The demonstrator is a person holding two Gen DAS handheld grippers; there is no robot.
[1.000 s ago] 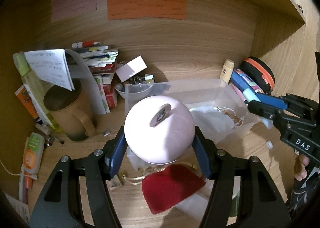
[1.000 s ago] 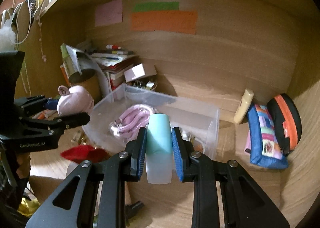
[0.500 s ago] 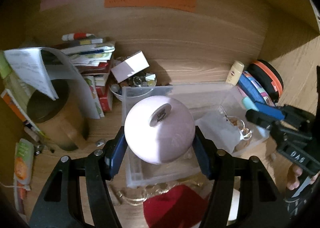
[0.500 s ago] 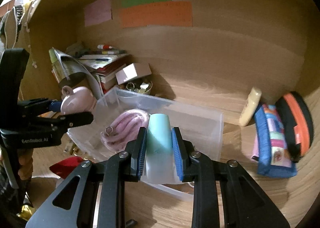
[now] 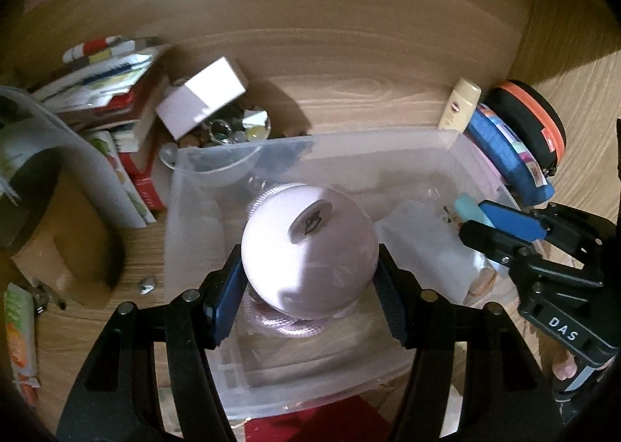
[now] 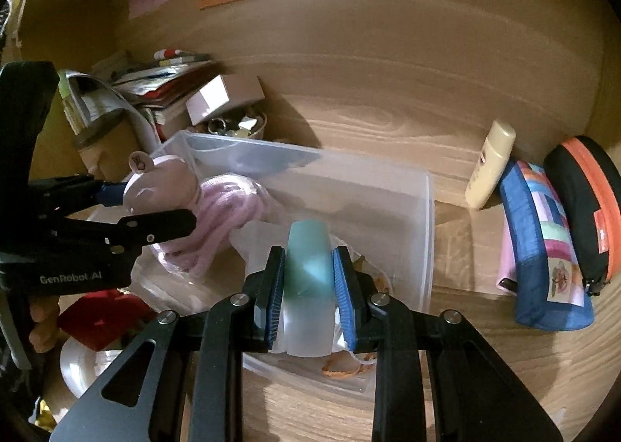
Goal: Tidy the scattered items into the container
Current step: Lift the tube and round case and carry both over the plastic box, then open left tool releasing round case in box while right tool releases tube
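My left gripper (image 5: 308, 286) is shut on a round pink ball-shaped item (image 5: 310, 251) with a small tag on top, held over the clear plastic container (image 5: 388, 139), above a coiled pink cord (image 5: 287, 327). It also shows in the right wrist view (image 6: 159, 193). My right gripper (image 6: 309, 279) is shut on a teal-capped translucent tube (image 6: 308, 286), held over the container's (image 6: 427, 209) right part. The right gripper shows in the left wrist view (image 5: 481, 216). The pink cord (image 6: 225, 216) lies inside the container.
A red pouch (image 6: 101, 319) lies in front of the container. A bowl of small items (image 5: 233, 131), a white box (image 5: 202, 102), stacked books (image 5: 108, 92) and a mug (image 5: 50, 232) stand to the left. A cream tube (image 6: 491, 170), blue pouch (image 6: 543, 247) and black-orange case (image 6: 586, 205) lie to the right.
Both grippers moved forward over the container with their items still held. The pink ball went from in front of the container to above the pink cord inside it.
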